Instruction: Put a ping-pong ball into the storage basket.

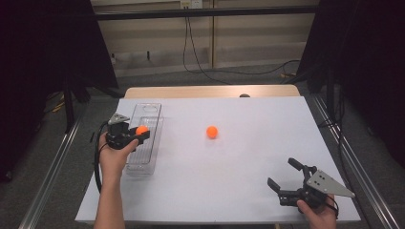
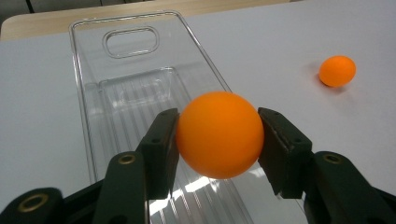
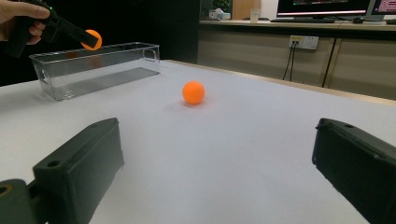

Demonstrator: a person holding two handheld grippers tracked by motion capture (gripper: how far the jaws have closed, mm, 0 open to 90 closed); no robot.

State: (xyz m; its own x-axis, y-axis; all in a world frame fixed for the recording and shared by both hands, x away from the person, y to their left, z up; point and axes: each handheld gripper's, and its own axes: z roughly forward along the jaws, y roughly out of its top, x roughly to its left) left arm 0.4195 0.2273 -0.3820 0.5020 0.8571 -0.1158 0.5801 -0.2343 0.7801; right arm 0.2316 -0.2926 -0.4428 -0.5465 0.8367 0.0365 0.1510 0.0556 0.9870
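The left tool clamps an orange ball between its pads, held above the clear tray. The right tool rests wide apart on the desk — a second orange ball lies well ahead of it.

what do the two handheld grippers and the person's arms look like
Both grippers are black, each with two blocky black jaws. The left gripper and right gripper each carry a grey three-cornered plate on top, dotted with small holes. Brass-coloured rivets mark the left gripper's jaw links. A black cable loops from the left gripper. The forearms are bare, with no sleeves in sight.
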